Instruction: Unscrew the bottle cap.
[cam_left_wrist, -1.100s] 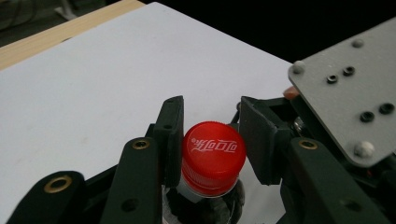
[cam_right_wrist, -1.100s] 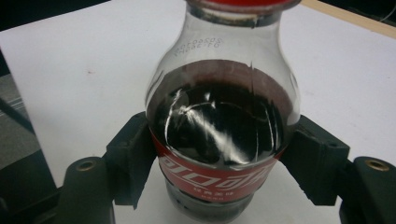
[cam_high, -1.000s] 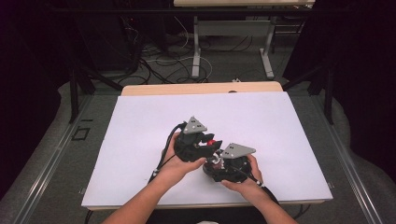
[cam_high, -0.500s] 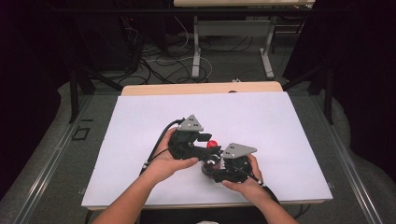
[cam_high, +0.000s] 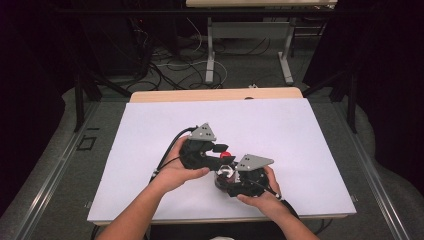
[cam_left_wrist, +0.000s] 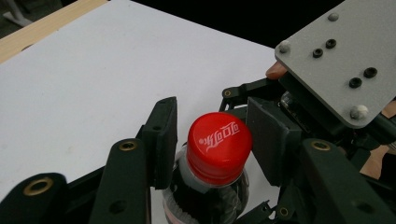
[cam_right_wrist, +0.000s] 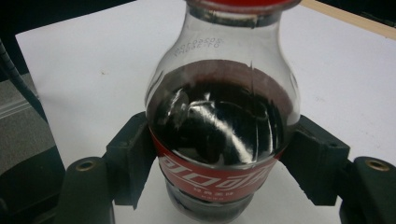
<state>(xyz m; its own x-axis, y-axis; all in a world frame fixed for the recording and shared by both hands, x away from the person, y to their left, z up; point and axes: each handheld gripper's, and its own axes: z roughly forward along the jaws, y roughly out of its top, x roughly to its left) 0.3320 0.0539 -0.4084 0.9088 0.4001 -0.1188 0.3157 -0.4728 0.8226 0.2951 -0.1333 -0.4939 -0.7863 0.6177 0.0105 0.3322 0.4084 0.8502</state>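
Observation:
A cola bottle (cam_right_wrist: 219, 116) with a red cap (cam_left_wrist: 218, 145) stands near the front of the white table (cam_high: 150, 150). My right gripper (cam_right_wrist: 219, 158) is shut on the bottle's body at the red label, a pad pressing each side. My left gripper (cam_left_wrist: 212, 140) comes in from the left with the cap between its pads. Its jaws have just been closing. The right pad sits against the cap and a thin gap shows at the left pad. In the high view both grippers meet at the cap (cam_high: 225, 155), the left gripper (cam_high: 223, 151) above the right gripper (cam_high: 225, 176).
The white table top stretches wide to the left, right and far side of the hands. A wooden edge (cam_high: 215, 95) runs along its far side. Beyond it are cables on the floor and the legs of another table (cam_high: 210, 55).
The left gripper has shifted slightly left and away across the table while staying at the cap. The right hand and the bottle have kept still.

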